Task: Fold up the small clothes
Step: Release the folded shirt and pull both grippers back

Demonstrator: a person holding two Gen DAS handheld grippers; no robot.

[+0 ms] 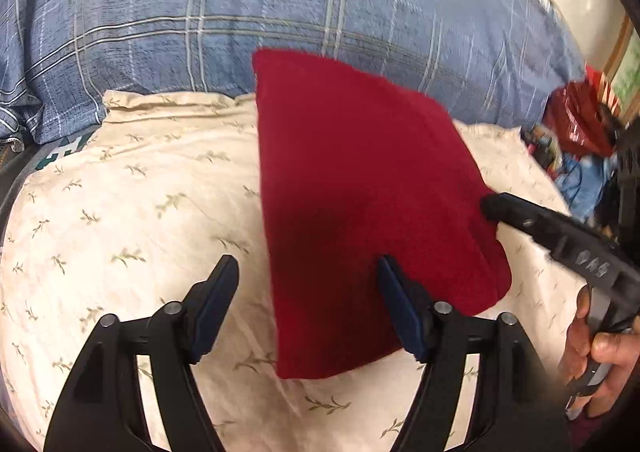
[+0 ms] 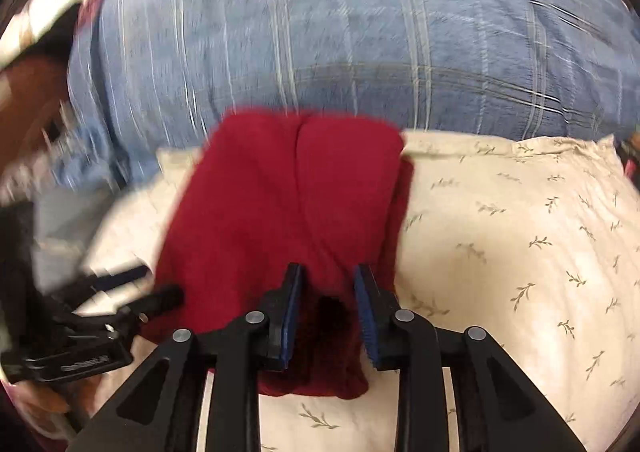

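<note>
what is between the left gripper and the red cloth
Nothing visible. The left gripper hangs open right over the near edge of the folded red cloth, which lies on the cream sheet.

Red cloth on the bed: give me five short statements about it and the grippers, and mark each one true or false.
1. The red cloth lies folded on a cream pillow with a leaf print. True.
2. The left gripper is clamped shut on the cloth. False: its jaws stand wide apart, one finger over the cloth's near edge, the other over the pillow.
3. A blue plaid fabric lies behind the pillow. True.
4. The cloth is spread out in a single flat layer. False: the right wrist view shows layers and a fold line down its middle.
5. The right gripper hovers over bare pillow, clear of the cloth. False: its open fingers straddle the cloth's near end.
</note>
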